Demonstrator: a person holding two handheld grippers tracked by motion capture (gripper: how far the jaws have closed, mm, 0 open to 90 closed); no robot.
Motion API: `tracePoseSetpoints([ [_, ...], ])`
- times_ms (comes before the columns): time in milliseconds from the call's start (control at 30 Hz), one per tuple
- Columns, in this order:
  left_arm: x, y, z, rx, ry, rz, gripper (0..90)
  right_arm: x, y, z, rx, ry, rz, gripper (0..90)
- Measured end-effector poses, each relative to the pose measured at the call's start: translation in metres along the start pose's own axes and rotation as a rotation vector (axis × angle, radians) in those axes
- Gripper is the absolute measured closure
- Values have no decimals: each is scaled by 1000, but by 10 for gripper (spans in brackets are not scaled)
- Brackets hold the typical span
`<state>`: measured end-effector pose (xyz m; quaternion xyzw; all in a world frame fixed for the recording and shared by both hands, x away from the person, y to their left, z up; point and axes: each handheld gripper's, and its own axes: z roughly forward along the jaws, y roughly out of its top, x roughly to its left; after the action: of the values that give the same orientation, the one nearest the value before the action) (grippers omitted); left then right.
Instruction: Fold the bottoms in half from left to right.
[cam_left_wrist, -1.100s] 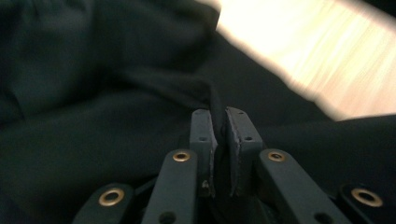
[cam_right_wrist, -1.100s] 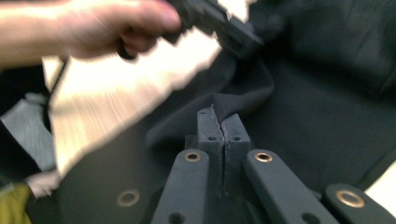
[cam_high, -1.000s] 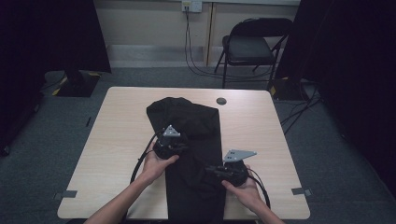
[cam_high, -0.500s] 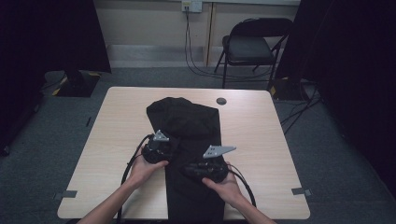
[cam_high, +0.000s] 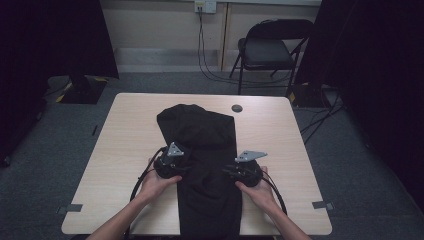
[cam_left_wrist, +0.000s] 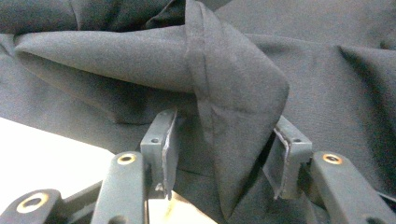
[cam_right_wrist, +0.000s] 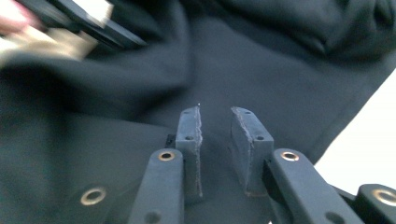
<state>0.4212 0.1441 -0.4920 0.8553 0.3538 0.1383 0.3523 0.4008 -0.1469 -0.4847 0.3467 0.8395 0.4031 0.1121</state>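
A black garment (cam_high: 200, 135) lies lengthwise down the middle of the table (cam_high: 125, 130), bunched near its centre. My left gripper (cam_high: 176, 164) sits at the garment's left edge. In the left gripper view its jaws (cam_left_wrist: 224, 135) have just been opening, and a raised fold of the garment (cam_left_wrist: 233, 93) hangs loosely between the pads (cam_left_wrist: 167, 140). My right gripper (cam_high: 234, 172) rests over the garment's right side. Its jaws (cam_right_wrist: 217, 114) opened and have just narrowed a little. A small gap remains between them, with flat cloth (cam_right_wrist: 261, 70) below and nothing gripped.
A small dark round object (cam_high: 237, 108) lies on the table beyond the garment. A folding chair (cam_high: 270, 50) and trailing cables (cam_high: 320, 120) stand behind the table. Bare tabletop lies on both sides of the garment.
The left gripper slid slightly left and toward the person, and its jaws spread. The right gripper swung in toward the middle, then back out to the right side.
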Motion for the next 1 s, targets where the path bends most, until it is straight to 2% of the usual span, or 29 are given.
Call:
tracePoseSetpoints([
  [33, 0, 0, 0, 0, 0, 0, 504, 0, 0, 0, 0, 0, 0, 731],
  [67, 0, 0, 0, -2, 2, 1, 504, -3, -2, 10, 32, -43, -15, 716],
  [100, -1, -1, 0, -9, 2, 1, 505, -4, -3, 13, 40, -53, -26, 713],
  [133, -1, -1, 0, -9, 2, 1, 508, -4, -3, 13, 40, -53, -26, 713],
  [233, -5, -3, -1, -12, -16, 15, 516, -4, -9, 5, 55, -78, -66, 712],
  [400, -17, -1, -2, 9, -38, 35, 514, -5, -25, -13, 47, -46, -59, 705],
  [467, -20, -1, -3, 20, -49, 28, 498, -2, -29, -17, 50, -35, -65, 703],
  [500, -22, 0, -4, 36, -56, 26, 488, 5, -33, -24, 74, -16, -74, 688],
  [567, -25, 1, -7, 58, -82, 27, 486, 9, -33, -27, 93, -14, -81, 665],
  [600, -25, 3, -9, 61, -93, 31, 486, 13, -33, -28, 108, -18, -96, 618],
  [633, -24, 4, -11, 53, -98, 34, 492, 11, -28, -31, 72, -19, -84, 592],
  [667, -22, 6, -14, 37, -96, 35, 492, 11, -28, -31, 72, -19, -84, 592],
  [733, -16, 13, -21, -16, -86, 27, 520, -4, -10, -35, 3, -54, -45, 538],
  [767, -7, 20, -27, -61, -69, 13, 532, -10, -3, -35, -23, -59, -31, 529],
  [800, -7, 20, -27, -61, -69, 13, 561, -10, -3, -35, -23, -59, -31, 529],
  [833, -3, 23, -29, -95, -39, 5, 561, -16, 6, -35, -47, -68, -30, 516],
  [867, 2, 26, -29, -99, -16, -3, 590, -21, 13, -33, -66, -84, -28, 490],
  [900, 13, 31, -27, -133, -38, -41, 589, -33, 28, -27, -93, -105, -4, 457],
  [933, 13, 31, -27, -133, -38, -41, 589, -33, 28, -27, -93, -105, -4, 457],
  [1000, 23, 39, -28, -200, -27, -79, 574, -45, 41, -17, -102, -117, 19, 432],
])
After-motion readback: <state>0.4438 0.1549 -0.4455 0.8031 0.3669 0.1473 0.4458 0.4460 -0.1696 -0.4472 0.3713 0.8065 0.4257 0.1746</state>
